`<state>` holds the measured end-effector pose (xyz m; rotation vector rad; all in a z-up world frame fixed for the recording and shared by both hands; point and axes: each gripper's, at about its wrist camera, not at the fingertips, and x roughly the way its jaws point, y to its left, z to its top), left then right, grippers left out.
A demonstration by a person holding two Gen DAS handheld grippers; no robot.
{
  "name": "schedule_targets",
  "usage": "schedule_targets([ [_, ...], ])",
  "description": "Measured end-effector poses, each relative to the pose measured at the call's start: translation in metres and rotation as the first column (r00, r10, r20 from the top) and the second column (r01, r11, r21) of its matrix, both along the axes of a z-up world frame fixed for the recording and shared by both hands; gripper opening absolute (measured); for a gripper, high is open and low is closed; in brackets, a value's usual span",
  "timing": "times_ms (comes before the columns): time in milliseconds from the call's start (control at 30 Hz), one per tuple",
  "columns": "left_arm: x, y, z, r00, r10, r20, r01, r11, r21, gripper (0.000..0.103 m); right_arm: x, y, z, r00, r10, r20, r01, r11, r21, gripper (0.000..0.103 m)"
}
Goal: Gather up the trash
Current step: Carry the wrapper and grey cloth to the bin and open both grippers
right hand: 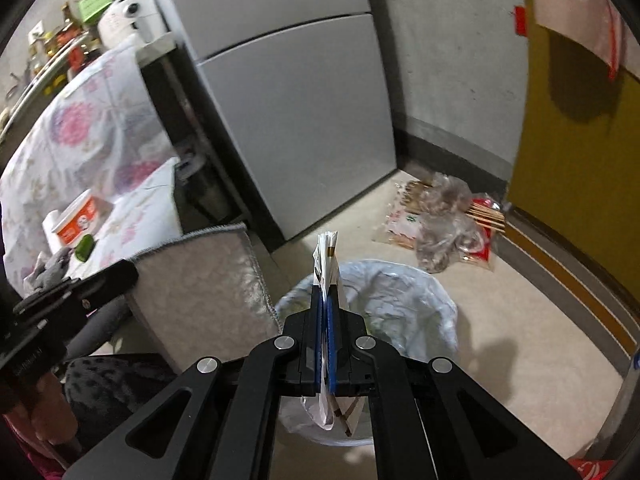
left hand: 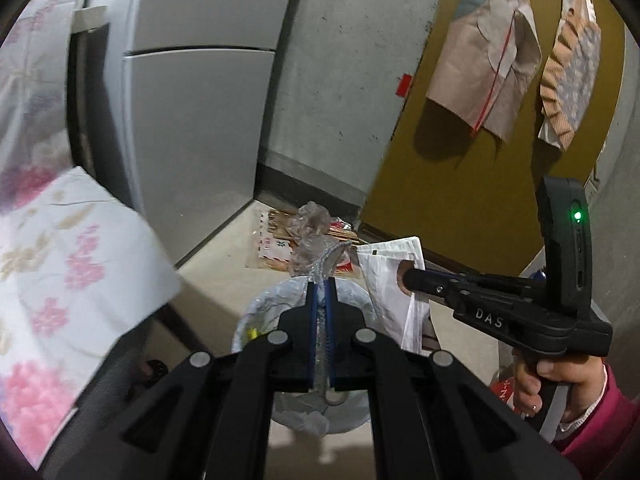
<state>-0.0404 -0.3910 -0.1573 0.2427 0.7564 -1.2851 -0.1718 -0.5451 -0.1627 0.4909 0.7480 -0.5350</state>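
Observation:
My left gripper (left hand: 321,286) is shut on a crumpled clear plastic wrapper (left hand: 310,236) and holds it above a round bin lined with a pale plastic bag (left hand: 260,312). My right gripper (right hand: 325,288) is shut on a flat white paper packet (right hand: 326,256) and holds it over the same bin (right hand: 400,292). The right gripper also shows in the left wrist view (left hand: 408,276), gripping the white packet (left hand: 388,276) beside the bin. More trash lies on the floor beyond the bin: clear plastic bags and packs of wooden skewers (right hand: 452,216).
A grey fridge (right hand: 296,112) stands behind the bin. A table with a floral cloth (right hand: 80,140) and a grey chair (right hand: 208,280) are at the left. A yellow door (right hand: 580,180) with hanging bags (left hand: 492,64) is at the right.

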Motion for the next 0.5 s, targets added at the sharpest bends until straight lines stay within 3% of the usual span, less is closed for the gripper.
schedule_targets([
  [67, 0.001, -0.010, -0.006, 1.000, -0.003, -0.003, 0.003, 1.000, 0.011, 0.005, 0.002, -0.004, -0.003, 1.000, -0.009, -0.001, 0.009, 1.000, 0.003, 0.008],
  [133, 0.005, -0.012, -0.009, 1.000, -0.002, -0.016, 0.003, 1.000, 0.020, 0.040, 0.004, -0.012, -0.008, 0.999, -0.033, -0.022, 0.033, 0.999, 0.012, 0.010],
  [200, 0.012, -0.010, -0.011, 0.999, 0.011, -0.043, -0.010, 1.000, 0.007, 0.049, 0.003, -0.018, -0.008, 0.999, -0.051, -0.016, 0.051, 0.998, 0.022, 0.015],
  [267, 0.017, -0.008, -0.010, 0.998, 0.023, -0.062, -0.023, 1.000, 0.005, 0.051, 0.003, -0.018, -0.005, 0.998, -0.052, -0.018, 0.052, 0.999, 0.013, 0.029],
  [300, 0.021, -0.004, -0.008, 0.997, 0.039, -0.061, -0.038, 0.999, 0.011, 0.051, 0.004, -0.018, -0.002, 0.998, -0.052, -0.023, 0.052, 0.999, 0.003, 0.031],
  [500, 0.046, 0.049, 0.017, 0.980, 0.196, 0.029, -0.197, 0.980, 0.015, 0.055, 0.007, 0.003, 0.041, 0.998, -0.030, 0.050, 0.033, 0.997, -0.063, 0.034],
])
